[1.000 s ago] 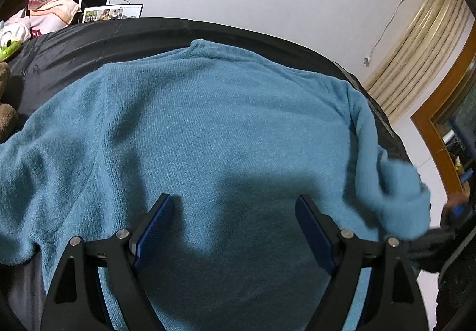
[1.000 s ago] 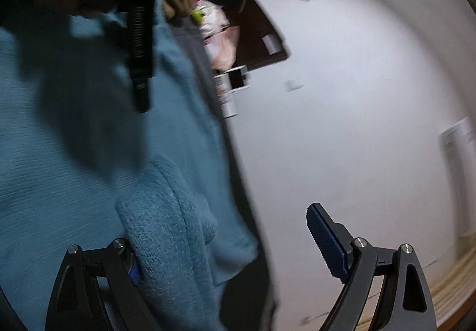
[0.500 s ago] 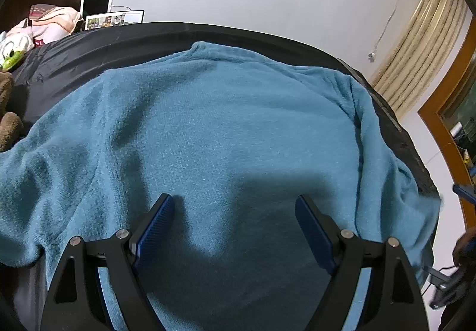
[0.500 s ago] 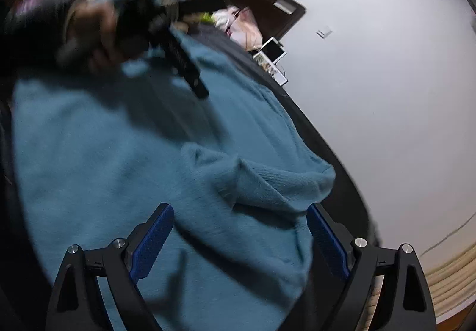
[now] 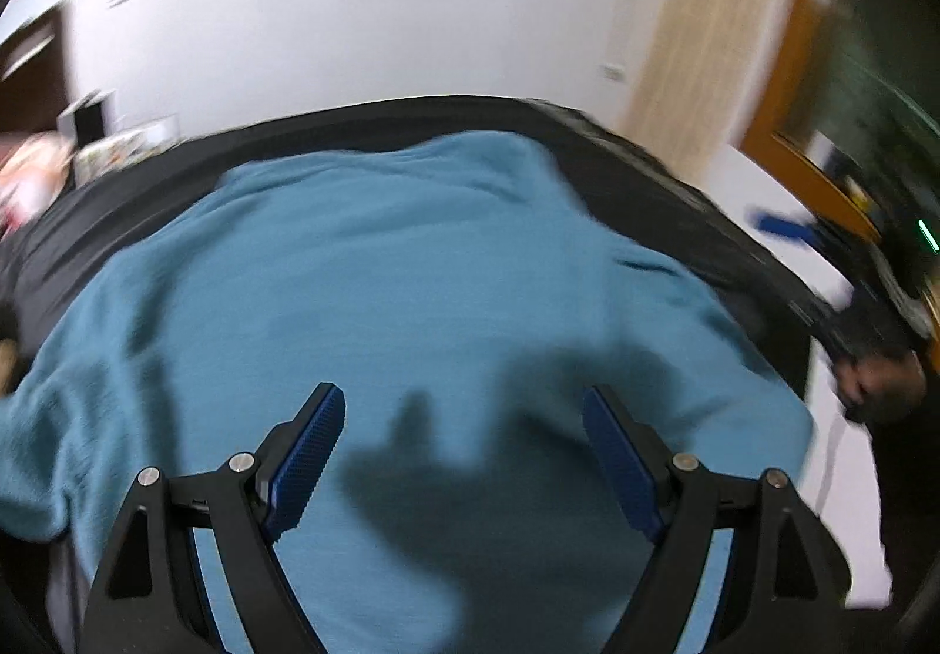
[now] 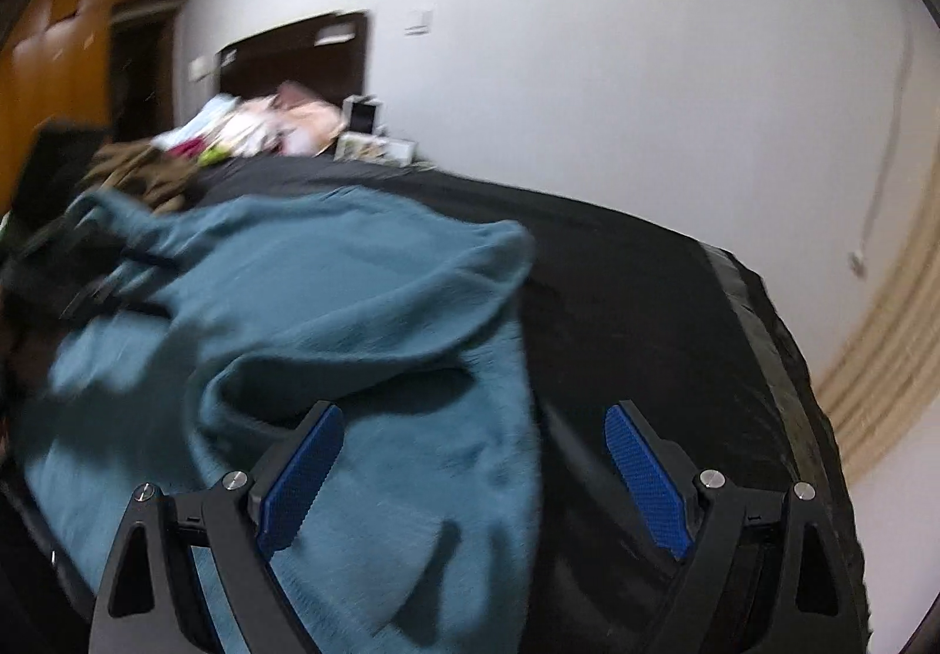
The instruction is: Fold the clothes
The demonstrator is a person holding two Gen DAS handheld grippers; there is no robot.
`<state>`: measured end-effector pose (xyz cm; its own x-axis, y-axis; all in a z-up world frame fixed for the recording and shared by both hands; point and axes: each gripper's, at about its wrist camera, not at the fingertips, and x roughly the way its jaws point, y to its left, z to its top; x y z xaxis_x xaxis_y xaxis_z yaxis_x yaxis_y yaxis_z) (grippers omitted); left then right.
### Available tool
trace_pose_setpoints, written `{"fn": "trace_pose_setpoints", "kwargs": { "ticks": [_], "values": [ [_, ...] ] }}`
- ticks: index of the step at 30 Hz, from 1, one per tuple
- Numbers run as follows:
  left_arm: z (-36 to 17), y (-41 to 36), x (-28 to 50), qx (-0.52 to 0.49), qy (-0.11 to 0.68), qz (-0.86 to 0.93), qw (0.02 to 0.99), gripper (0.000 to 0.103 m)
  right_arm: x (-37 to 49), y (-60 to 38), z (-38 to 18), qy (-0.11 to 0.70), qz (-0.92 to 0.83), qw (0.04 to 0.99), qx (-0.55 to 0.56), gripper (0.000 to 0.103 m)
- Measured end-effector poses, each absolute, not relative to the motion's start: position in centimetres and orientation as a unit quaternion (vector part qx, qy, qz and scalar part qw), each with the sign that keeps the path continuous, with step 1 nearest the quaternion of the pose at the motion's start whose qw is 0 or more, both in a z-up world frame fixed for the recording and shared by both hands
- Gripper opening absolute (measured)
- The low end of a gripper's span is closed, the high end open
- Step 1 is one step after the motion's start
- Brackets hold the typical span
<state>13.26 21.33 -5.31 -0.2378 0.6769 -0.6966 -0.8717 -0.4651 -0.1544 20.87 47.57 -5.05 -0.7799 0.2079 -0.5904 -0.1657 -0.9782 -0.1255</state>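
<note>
The fuzzy teal sweater (image 5: 411, 272) is lying spread across the black bed cover (image 6: 646, 301), its right side bunching into soft folds near the cover's right edge, one sleeve drooping off the left edge. Both the left gripper (image 5: 464, 448) and right gripper (image 6: 476, 466) are hovering above it with jaws spread wide, pinching nothing. Everything's looking kinda blurry.

A teal knit sweater (image 5: 411, 301) lies spread across the black bed cover (image 6: 646, 301), reaching from the cover's near edge toward its far side. Its body is mostly flat with soft wrinkles; one sleeve (image 6: 376, 266) is folded over onto the body, bunched in loose ridges.
</note>
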Motion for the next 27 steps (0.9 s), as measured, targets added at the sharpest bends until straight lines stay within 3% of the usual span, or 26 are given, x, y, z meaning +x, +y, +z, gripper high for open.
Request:
{"fn": "trace_pose_setpoints", "kwargs": {
  "ticks": [7, 15, 23, 25, 27],
  "values": [
    [-5.2, 26.1, 22.0, -0.263, 0.266, 0.723, 0.581, 0.086, 21.7, 50.9, -5.2, 0.049, 0.95, 0.13, -0.281, 0.092],
    [-6.5, 32.3, 24.8, -0.25, 0.325, 0.691, 0.596, 0.086, 25.9, 56.3, -6.2, 0.162, 0.943, 0.177, -0.23, 0.092],
    [-8.8, 36.2, 26.5, -0.277, 0.375, 0.659, 0.591, 0.083, 28.4, 57.8, -7.2, 0.16, 0.941, 0.199, -0.22, 0.092],
    [-8.7, 36.7, 25.1, -0.313, 0.348, 0.66, 0.588, 0.063, 28.7, 57.9, -7.4, 0.158, 0.943, 0.197, -0.218, 0.092],
    [-7.8, 36.6, 23.4, -0.337, 0.315, 0.673, 0.578, 0.013, 28.9, 57.9, -7.5, 0.152, 0.944, 0.197, -0.218, 0.092]
  ]
}}
